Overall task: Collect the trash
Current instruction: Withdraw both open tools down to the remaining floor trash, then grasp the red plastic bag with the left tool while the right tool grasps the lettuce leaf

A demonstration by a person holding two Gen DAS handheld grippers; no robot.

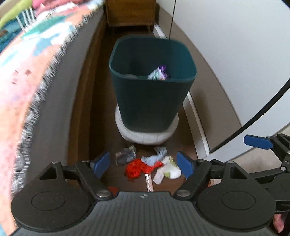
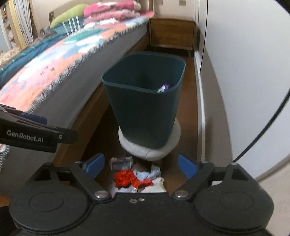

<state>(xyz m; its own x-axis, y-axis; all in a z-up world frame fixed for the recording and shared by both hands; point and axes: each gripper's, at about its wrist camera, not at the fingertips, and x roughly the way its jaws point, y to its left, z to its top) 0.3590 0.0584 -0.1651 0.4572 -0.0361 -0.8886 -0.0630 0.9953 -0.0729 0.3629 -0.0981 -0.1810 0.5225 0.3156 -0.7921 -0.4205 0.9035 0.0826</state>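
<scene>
A dark teal bin (image 1: 152,87) (image 2: 145,101) stands on a pale round cushion (image 1: 145,135) (image 2: 145,148) on the wooden floor, with a purple-and-white wrapper (image 1: 159,73) (image 2: 164,88) inside. In front of it lies a pile of litter: a grey crushed packet (image 1: 126,156) (image 2: 121,162), a red crumpled wrapper (image 1: 135,168) (image 2: 125,177), a pale blue tissue (image 1: 155,157) (image 2: 148,173) and white paper (image 1: 168,169) (image 2: 155,186). My left gripper (image 1: 144,164) hangs open above the pile, nothing between its blue pads. My right gripper (image 2: 141,167) is open too, over the same pile.
A bed (image 1: 36,72) (image 2: 54,63) with a patterned blanket runs along the left. A wooden nightstand (image 1: 130,12) (image 2: 172,34) stands behind the bin. A white wall with a skirting board (image 1: 197,123) (image 2: 201,101) bounds the right. A black cable (image 1: 253,118) (image 2: 261,134) arcs across it.
</scene>
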